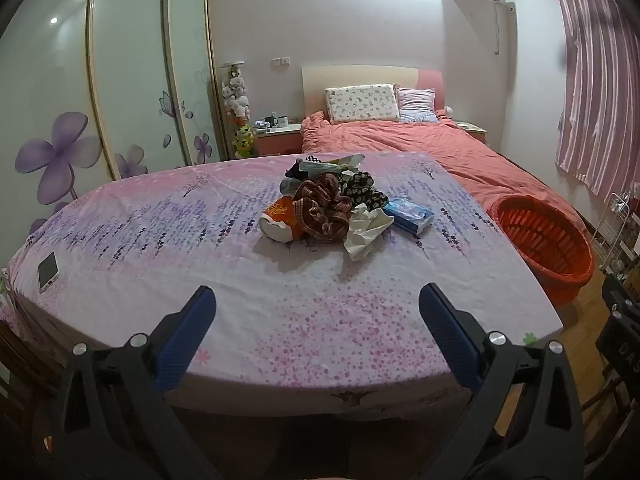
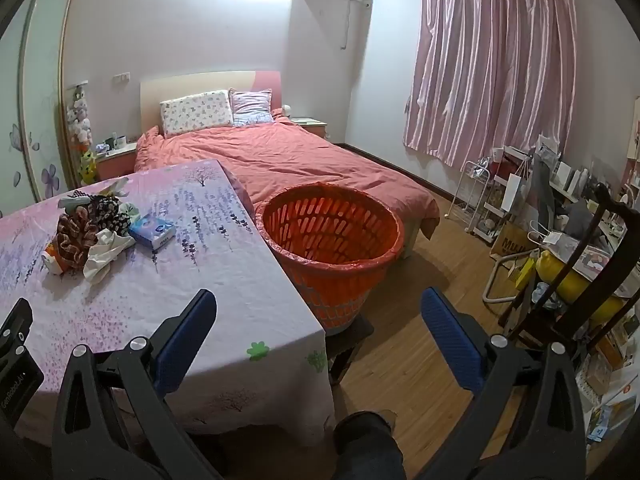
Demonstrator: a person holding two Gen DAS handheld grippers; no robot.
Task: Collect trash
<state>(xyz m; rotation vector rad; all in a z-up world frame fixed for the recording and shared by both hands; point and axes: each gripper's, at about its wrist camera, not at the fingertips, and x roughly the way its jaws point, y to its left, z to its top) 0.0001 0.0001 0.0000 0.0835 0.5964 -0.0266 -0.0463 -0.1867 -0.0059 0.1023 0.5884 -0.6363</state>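
Note:
A heap of trash (image 1: 326, 206) lies in the middle of the table with the pink flowered cloth (image 1: 200, 248): crumpled wrappers, a white crumpled paper (image 1: 366, 230) and a blue tissue pack (image 1: 410, 213). The same heap (image 2: 90, 232) shows at the left in the right wrist view. An orange basket (image 2: 330, 240) with a bag liner stands on a stool beside the table's right edge. My left gripper (image 1: 318, 300) hangs open over the table's near part, well short of the heap. My right gripper (image 2: 318, 300) is open and empty above the table's near right corner, in front of the basket.
A phone (image 1: 48, 270) lies near the table's left edge. Behind the table is a bed (image 2: 280, 152) with a red cover. A dark wooden chair (image 2: 576, 264) and cluttered racks (image 2: 500, 192) stand to the right on the wood floor. A person's shoe (image 2: 368, 432) shows below.

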